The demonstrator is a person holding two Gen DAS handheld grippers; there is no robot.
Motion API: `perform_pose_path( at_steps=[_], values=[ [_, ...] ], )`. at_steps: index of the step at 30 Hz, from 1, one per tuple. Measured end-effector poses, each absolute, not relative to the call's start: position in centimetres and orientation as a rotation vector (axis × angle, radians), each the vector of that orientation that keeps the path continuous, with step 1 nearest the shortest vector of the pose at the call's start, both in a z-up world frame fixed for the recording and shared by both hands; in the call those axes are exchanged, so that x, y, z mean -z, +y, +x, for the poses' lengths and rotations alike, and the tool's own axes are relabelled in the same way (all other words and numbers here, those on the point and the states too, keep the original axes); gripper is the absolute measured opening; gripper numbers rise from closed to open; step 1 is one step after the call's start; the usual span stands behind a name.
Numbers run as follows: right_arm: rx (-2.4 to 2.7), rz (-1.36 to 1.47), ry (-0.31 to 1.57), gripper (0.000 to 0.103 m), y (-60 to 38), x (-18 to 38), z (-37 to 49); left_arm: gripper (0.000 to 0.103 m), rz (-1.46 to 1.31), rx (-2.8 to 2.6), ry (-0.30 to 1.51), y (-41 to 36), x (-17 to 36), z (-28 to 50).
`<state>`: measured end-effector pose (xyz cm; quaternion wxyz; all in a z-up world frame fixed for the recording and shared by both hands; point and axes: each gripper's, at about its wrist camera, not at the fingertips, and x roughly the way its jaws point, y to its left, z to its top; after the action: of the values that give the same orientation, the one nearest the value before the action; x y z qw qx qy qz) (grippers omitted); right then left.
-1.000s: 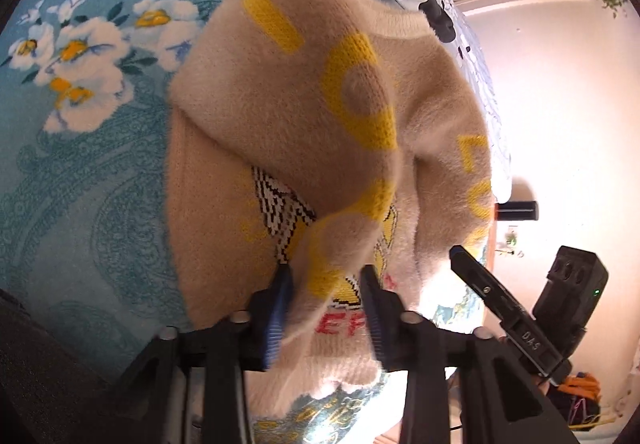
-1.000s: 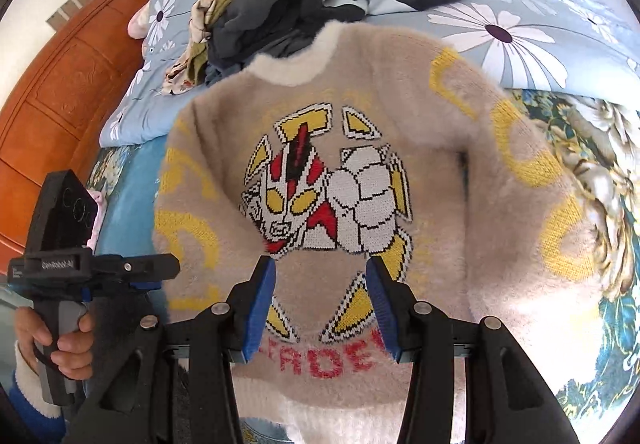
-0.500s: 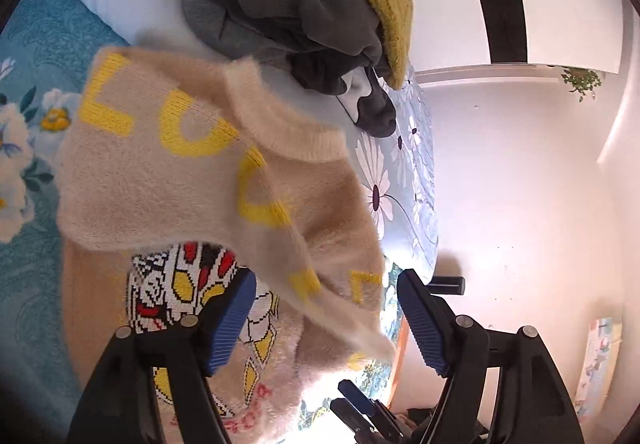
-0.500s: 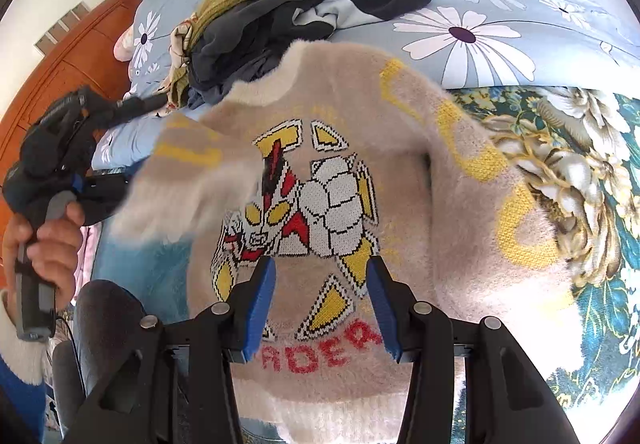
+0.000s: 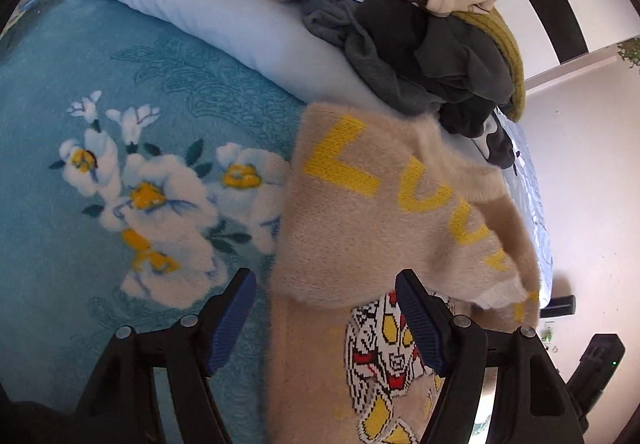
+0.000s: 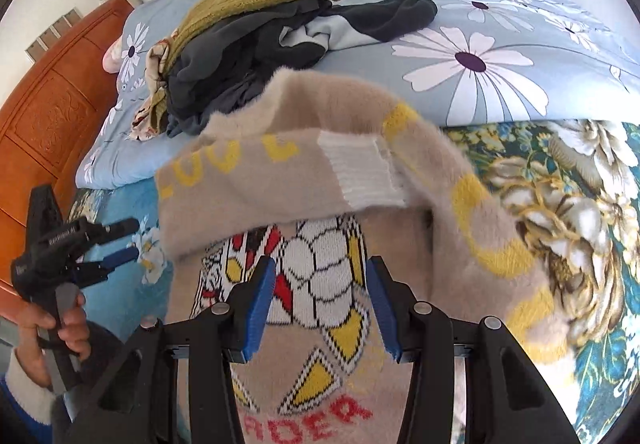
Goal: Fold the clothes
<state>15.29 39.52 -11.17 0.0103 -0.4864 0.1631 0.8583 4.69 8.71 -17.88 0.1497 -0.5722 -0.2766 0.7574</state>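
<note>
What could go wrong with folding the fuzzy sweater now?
The sleeve lies loosely across the sweater chest with both grippers open, so it might slip back off. The other sleeve is still spread out. The clothes pile sits close behind the collar and could get in the way.

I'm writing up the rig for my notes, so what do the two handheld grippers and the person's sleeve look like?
Both the left gripper and the right gripper have black angular frames with silver rivets and two fingers faced with ribbed blue pads. From the right wrist view, the left one is a black pistol-grip body with small white lettering. The sleeve is blue with a cream cuff.
</note>
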Motion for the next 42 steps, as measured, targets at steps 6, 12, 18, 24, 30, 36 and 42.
perform_pose_path(
  at_steps=[6,12,18,24,30,36,42],
  values=[
    [-2.621,-1.540,0.398,0.048,40.8,11.9,9.3,0.075,-1.658,-2.157,-0.776,8.4,20.5,3.3],
    [-2.490,-1.538,0.373,0.048,42.5,13.3,3.6,0.073,-1.650,-2.088,-0.762,9.1,22.3,2.8],
    [-2.419,-1.556,0.249,0.048,41.6,14.8,0.8,0.038,-1.683,-2.037,-0.812,9.5,23.2,2.4],
    [-2.478,-1.533,0.295,0.048,40.9,14.1,2.2,0.018,-1.638,-2.145,-0.799,9.2,21.1,3.8],
    [-2.572,-1.401,0.422,0.048,42.9,10.2,8.1,0.016,-1.600,-2.288,-0.913,5.4,18.0,6.2],
    [-2.450,-1.400,0.544,0.048,47.2,10.2,17.1,0.016,-1.601,-2.400,-1.014,1.2,17.9,7.5],
    [-2.246,-1.305,1.176,0.049,51.1,15.6,26.4,0.031,-1.604,-2.399,-1.014,1.5,17.3,8.2]
  ],
)
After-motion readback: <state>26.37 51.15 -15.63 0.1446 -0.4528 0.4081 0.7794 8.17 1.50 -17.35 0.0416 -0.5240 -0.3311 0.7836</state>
